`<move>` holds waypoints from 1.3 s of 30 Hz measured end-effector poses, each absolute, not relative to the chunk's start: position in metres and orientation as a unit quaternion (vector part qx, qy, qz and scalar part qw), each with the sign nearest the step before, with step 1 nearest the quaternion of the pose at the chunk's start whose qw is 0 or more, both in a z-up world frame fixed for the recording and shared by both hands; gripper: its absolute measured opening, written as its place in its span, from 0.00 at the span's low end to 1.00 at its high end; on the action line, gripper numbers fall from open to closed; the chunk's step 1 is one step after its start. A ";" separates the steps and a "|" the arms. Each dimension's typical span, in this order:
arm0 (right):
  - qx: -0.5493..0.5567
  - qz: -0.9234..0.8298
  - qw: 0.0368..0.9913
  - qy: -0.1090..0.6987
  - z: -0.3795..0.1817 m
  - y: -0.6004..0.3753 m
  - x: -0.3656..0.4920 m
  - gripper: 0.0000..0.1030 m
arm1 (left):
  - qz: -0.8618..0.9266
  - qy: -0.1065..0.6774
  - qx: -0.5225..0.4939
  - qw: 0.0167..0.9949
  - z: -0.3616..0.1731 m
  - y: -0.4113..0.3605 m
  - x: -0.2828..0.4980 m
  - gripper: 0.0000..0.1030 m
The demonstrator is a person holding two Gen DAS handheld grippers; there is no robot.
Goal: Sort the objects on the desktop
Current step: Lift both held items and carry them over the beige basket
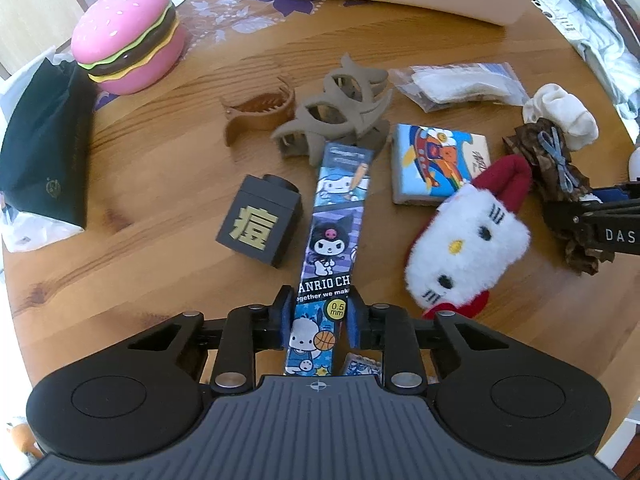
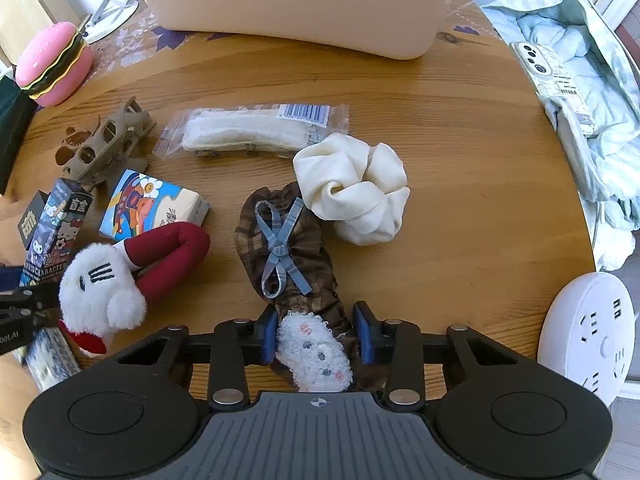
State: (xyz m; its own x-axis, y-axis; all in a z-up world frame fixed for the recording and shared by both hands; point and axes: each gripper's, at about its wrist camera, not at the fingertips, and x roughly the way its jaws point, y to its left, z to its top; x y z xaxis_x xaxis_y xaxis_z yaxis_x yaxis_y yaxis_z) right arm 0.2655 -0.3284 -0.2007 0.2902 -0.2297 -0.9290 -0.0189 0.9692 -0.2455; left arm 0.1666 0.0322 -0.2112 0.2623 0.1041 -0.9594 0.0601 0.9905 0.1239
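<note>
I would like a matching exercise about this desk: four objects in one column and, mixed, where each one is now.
Objects:
1. Sanrio pen box
2. brown plaid scrunchie
3. cream scrunchie
4. burger-shaped container

Places:
A. far left of the wooden table, beside a dark green pouch
B. between the left gripper fingers
C. lying free, just beyond the plaid one
D. between the right gripper fingers

Pairs: 1-B, 2-D, 3-C, 4-A

Beige bin (image 2: 296, 4) cut off at top edge; patterned box (image 1: 360, 364) mostly hidden under left tongs (image 1: 318, 320).
</note>
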 end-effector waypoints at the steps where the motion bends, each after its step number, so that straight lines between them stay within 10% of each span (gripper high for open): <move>1: -0.103 -0.067 0.797 0.591 -0.200 -0.329 0.265 0.34 | 0.013 0.607 0.066 0.792 -0.211 0.032 0.166 0.25; 39: -0.134 0.042 0.905 0.401 -0.020 -0.284 0.279 0.33 | -0.053 0.424 0.103 0.898 -0.051 0.024 0.211 0.23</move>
State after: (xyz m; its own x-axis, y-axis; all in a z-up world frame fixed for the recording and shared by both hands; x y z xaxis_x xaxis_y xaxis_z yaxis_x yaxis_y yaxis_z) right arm 0.2786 -0.2843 -0.0202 0.6755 -0.0323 -0.7366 -0.1832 0.9603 -0.2101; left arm 0.2109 0.0239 -0.0510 0.6342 -0.0088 -0.7731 0.1832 0.9732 0.1392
